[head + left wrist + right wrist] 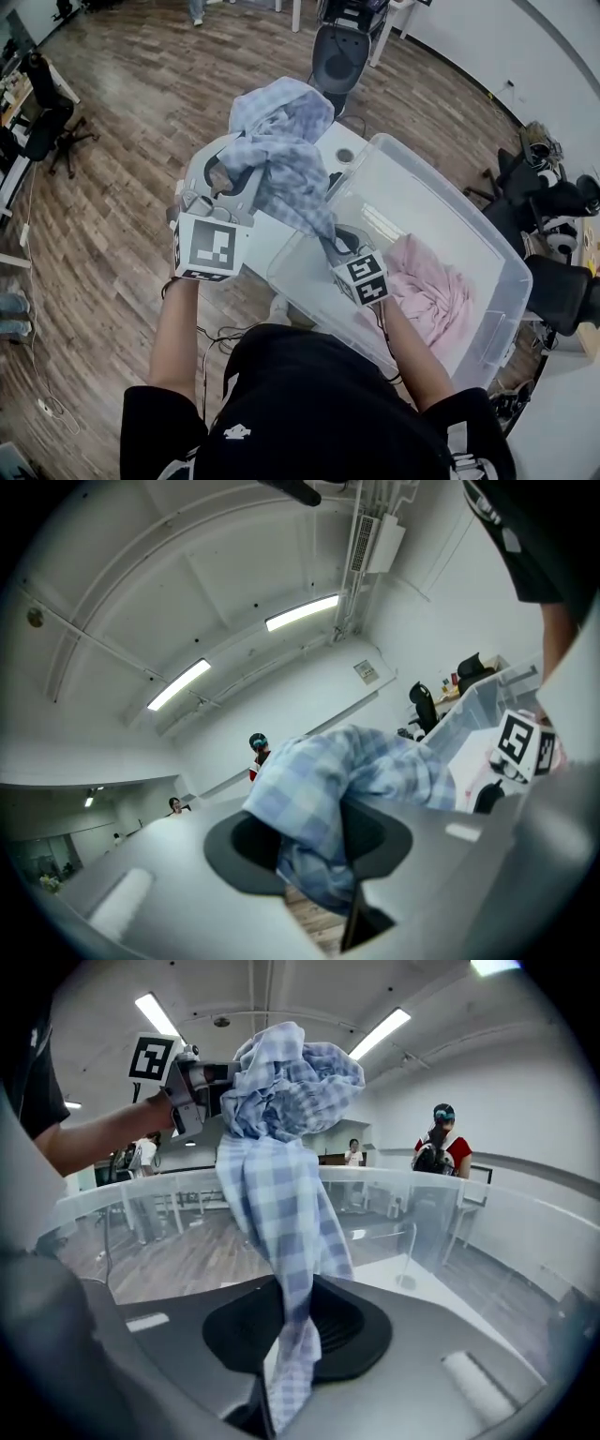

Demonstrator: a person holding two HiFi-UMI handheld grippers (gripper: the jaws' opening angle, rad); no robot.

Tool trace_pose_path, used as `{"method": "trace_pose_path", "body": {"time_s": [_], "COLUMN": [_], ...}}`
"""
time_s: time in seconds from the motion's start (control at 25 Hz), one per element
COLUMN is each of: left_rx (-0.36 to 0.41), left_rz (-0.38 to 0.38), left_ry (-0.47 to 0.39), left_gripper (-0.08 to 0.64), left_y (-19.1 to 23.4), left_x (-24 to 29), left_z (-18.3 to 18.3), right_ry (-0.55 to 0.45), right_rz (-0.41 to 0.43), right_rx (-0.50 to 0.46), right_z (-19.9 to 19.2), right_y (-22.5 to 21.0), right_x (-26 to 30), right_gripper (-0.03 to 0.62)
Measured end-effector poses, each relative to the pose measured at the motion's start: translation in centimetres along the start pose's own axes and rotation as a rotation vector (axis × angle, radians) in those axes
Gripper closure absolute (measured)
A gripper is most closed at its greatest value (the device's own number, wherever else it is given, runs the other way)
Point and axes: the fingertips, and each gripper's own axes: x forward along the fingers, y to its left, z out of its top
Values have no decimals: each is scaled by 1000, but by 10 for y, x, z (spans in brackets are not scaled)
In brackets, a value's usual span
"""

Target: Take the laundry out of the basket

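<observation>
Blue checked cloth, head view: raised above basket rim, strung between both grippers. Left gripper high, outside the rim. Right gripper low, at near wall. Pink garment lies inside the basket, so task judged roughly half done.

Left gripper view: jaws clamped on bunched cloth.

Right gripper view: jaws pinch hanging tail. Basket wall close ahead, so lift tail over rim.

Room: floor open at left, chairs crowd right.

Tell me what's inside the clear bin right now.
A pink garment lies crumpled in the clear bin. The blue checked cloth is held above its rim. Anything under the pink garment is covered.
</observation>
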Motion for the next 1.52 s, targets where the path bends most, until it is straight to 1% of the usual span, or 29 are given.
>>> {"method": "trace_pose_path", "body": {"time_s": [0.04, 0.12, 0.24, 0.32, 0.44, 0.52, 0.6, 0.72, 0.8, 0.92, 1.0, 1.08, 1.24, 1.32, 1.4, 1.52], "left_rx": [0, 0, -1, -3, -3, 1, 3, -6, -5, -8, -13, -13, -5, -3, -12, -51], "left_rz": [3, 11, 27, 35, 42, 47, 59, 89, 113, 146, 148, 146, 152, 156, 154, 113], "left_ry": [4, 10, 13, 13, 12, 9, 1, -26, -40, -32, -15, 0, 48, 62, 74, 103], "left_gripper": [422, 422, 422, 420, 420, 420, 420, 420, 420, 419, 419, 419, 417, 417, 416, 416], "left_y": [0, 2, 10, 14, 14, 11, 14, 32, 43, 57, 59, 58, 58, 60, 60, 46], "left_x": [-1, -5, -15, -19, -20, -17, -20, -37, -49, -61, -64, -67, -76, -80, -82, -79], "left_z": [-1, -4, -12, -15, -14, -9, -5, -5, -4, -8, -15, -22, -36, -42, -50, -68], "right_ry": [-3, -28, -120, -203, -330, -403, -469, -561, -604, -616, -604, -609, -605, -596, -555, -441], "right_rz": [-15, -32, -64, -97, -125, -125, -114, -87, -58, -23, 4, 52, 89, 121, 139, 162], "right_rx": [-8, 8, 63, 65, 35, 12, -11, -45, -54, -56, -38, -10, -39, -27, -10, 9], "right_z": [3, 12, 42, 73, 127, 161, 192, 232, 250, 261, 257, 254, 259, 257, 248, 225], "right_y": [-4, -10, -19, -27, -39, -45, -43, -19, -4, 10, 14, 20, 34, 43, 46, 45], "right_x": [-2, -8, -21, -32, -50, -62, -68, -64, -61, -53, -46, -40, -28, -21, -13, -4], "right_gripper": [549, 561, 566, 566, 566, 566, 566, 566, 565, 565, 565, 565, 565, 565, 562, 554]}}
